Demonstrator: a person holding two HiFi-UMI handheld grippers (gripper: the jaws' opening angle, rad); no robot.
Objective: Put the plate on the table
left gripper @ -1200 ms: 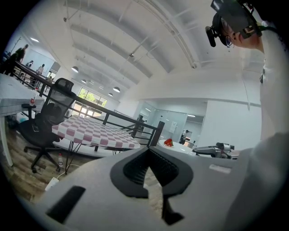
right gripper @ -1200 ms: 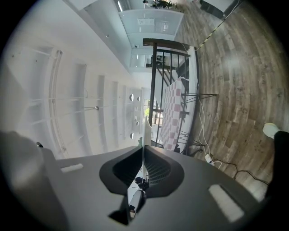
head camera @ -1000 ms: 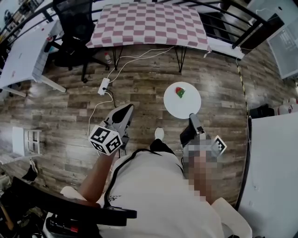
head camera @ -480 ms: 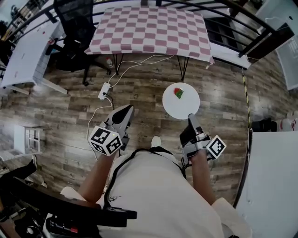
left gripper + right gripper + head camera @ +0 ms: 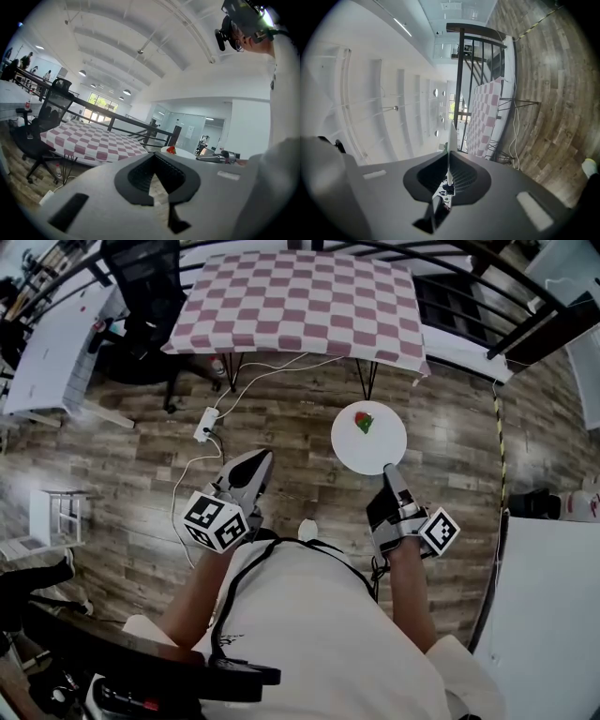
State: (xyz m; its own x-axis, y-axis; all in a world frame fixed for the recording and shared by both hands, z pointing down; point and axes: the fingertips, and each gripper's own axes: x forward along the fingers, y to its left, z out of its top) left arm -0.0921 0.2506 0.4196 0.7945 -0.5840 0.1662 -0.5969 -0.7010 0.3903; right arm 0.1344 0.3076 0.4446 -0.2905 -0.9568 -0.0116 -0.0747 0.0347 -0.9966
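Note:
A round white plate (image 5: 368,437) with a small red and green piece of food (image 5: 362,421) on it hangs level above the wood floor. My right gripper (image 5: 390,470) is shut on its near rim. In the right gripper view the plate (image 5: 451,136) shows edge-on between the pads. Ahead stands the table with a pink and white checked cloth (image 5: 300,296), also seen in the left gripper view (image 5: 93,140). My left gripper (image 5: 261,457) is shut and holds nothing, off to the plate's left. The left gripper view shows the plate (image 5: 183,151) to its right.
A black office chair (image 5: 150,296) stands at the checked table's left corner, beside a white desk (image 5: 47,343). A power strip with cables (image 5: 203,425) lies on the floor ahead. A black railing (image 5: 506,296) runs behind the table. Another white table (image 5: 553,615) is at right.
The checked table has come nearer and lower in the head view as the person walks toward it. Both grippers moved forward together, and the plate stays in the right gripper.

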